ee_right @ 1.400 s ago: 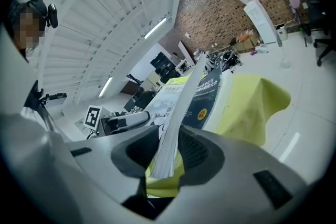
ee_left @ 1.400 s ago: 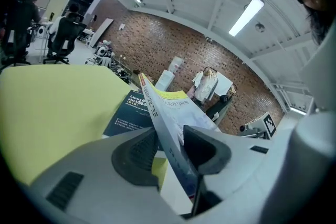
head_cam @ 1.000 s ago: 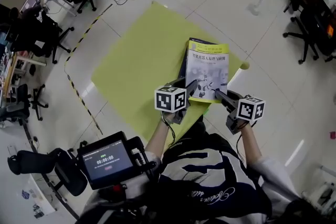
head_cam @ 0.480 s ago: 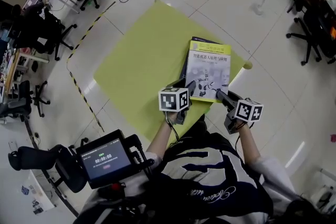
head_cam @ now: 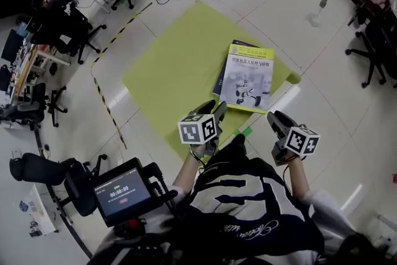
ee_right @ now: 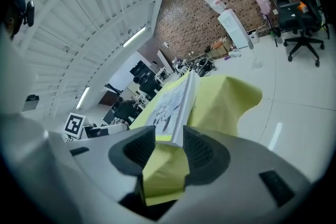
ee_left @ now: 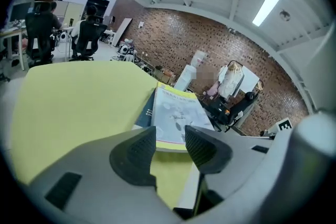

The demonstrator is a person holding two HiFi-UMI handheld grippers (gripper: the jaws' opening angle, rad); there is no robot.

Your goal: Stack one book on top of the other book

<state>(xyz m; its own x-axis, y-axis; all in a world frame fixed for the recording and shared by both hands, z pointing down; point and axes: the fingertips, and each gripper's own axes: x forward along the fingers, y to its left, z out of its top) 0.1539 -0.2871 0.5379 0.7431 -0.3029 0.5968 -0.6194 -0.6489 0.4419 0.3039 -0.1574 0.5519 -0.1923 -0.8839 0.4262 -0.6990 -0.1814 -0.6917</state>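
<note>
"Looking for the books: where do they lie?"

"Both on the yellow-green mat (head_cam: pixel 167 71) spread over the floor (head_cam: pixel 335 96), toward its right corner. The yellow-bordered book (head_cam: pixel 248 77) lies flat on top of the dark blue book (head_cam: pixel 221 76), which shows only as a strip along the left and far edges."

"And the left claw (head_cam: pixel 216 111)?"

"Its jaws stand well apart with nothing between them. Through the gap of the left claw (ee_left: pixel 170 145) you see bare mat, with the stack lying beyond, clear of the pads."

"The right claw (head_cam: pixel 277 120)?"

"Its jaws are opening, and nothing is between them either. In its own view the right claw (ee_right: pixel 168 148) frames the near corner of the stack edge-on, apart from the pads."

"Is either one touching a book?"

"No. Both hang near the mat's near edge, short of the stack, one to each side."
</note>
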